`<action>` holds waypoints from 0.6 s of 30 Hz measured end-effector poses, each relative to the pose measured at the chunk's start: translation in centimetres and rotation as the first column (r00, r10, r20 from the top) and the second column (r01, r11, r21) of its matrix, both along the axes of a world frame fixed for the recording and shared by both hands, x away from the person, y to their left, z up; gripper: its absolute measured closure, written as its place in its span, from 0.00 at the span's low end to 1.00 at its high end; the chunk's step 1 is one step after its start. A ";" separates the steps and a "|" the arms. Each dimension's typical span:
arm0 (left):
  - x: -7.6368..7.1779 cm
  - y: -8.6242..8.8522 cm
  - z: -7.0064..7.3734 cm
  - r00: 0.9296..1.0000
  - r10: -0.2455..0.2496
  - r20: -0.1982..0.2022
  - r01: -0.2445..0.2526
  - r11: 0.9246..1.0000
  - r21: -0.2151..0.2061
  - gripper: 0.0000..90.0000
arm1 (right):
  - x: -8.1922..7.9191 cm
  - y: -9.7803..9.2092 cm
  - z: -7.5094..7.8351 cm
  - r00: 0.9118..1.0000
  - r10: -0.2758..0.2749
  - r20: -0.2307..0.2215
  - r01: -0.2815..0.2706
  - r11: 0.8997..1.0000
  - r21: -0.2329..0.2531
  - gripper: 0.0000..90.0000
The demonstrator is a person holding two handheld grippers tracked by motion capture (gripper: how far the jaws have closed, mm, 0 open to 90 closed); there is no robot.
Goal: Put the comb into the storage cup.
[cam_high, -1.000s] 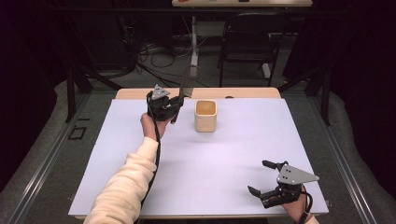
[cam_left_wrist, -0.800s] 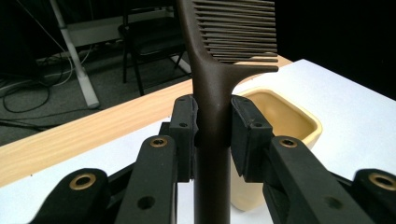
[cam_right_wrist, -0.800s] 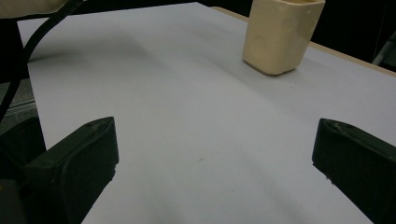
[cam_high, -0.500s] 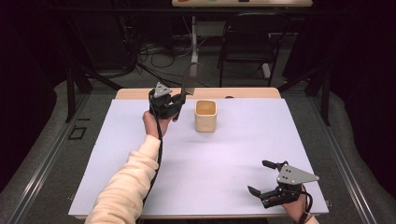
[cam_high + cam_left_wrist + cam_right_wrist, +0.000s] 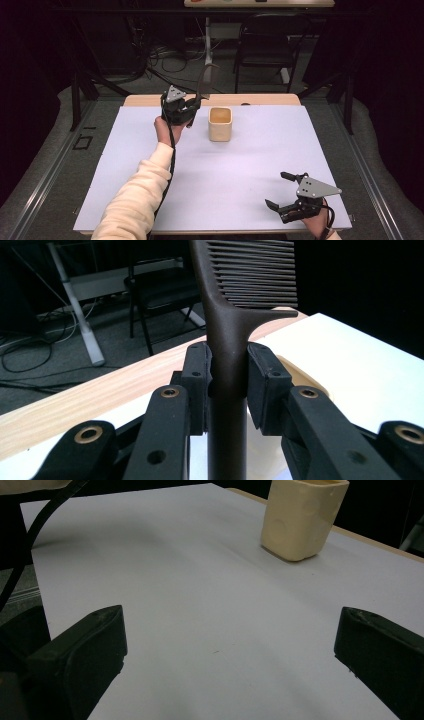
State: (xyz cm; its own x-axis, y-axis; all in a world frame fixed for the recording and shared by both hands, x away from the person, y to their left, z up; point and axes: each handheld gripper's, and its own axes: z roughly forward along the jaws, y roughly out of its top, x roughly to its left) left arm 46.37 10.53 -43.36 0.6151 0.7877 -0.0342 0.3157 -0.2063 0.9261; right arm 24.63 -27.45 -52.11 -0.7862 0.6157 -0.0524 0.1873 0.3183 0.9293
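Note:
My left gripper (image 5: 194, 104) is raised at the far side of the table, shut on the handle of a dark brown comb (image 5: 205, 80). The comb stands upright, teeth end up. In the left gripper view the pads (image 5: 196, 386) clamp the comb (image 5: 235, 315) just under its teeth. A cream cup (image 5: 220, 123) stands on the white table (image 5: 240, 170), just right of that gripper, and part of the cup (image 5: 261, 455) shows behind the jaws. My right gripper (image 5: 276, 189) rests open at the near right, holding nothing, and the cup (image 5: 302, 517) lies far ahead of it.
The white sheet ends at a wooden strip (image 5: 260, 99) along the far edge. Beyond it are a black chair (image 5: 262, 45), a desk leg and floor cables. A cream sleeve (image 5: 135, 200) and the left gripper's cable (image 5: 45, 515) cross the near left.
My left gripper with the comb has shifted very slightly. The right gripper and the cup have stayed put.

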 end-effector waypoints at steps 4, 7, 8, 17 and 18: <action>0.1 -0.2 0.0 1.000 -0.004 0.005 0.004 1.000 -0.004 0.80 | 0.0 0.0 0.0 1.000 0.000 0.000 0.000 1.000 -0.001 0.00; 0.1 -0.3 0.0 1.000 -0.004 0.005 0.004 1.000 -0.009 0.80 | 0.0 0.0 0.0 1.000 -0.002 -0.001 0.002 1.000 0.001 0.00; 0.2 -0.3 0.1 1.000 -0.004 0.007 0.004 1.000 -0.014 0.80 | 0.0 0.0 0.0 1.000 -0.001 -0.001 0.001 1.000 0.000 0.00; 0.5 -0.5 0.1 1.000 0.002 0.021 -0.001 0.998 -0.056 0.80 | 0.0 0.0 0.0 1.000 0.000 0.001 0.000 1.000 0.002 0.00; 0.5 -0.5 0.1 1.000 0.000 0.021 0.002 0.998 -0.058 0.80 | 0.0 0.0 0.0 1.000 0.001 0.003 -0.001 1.000 0.001 0.00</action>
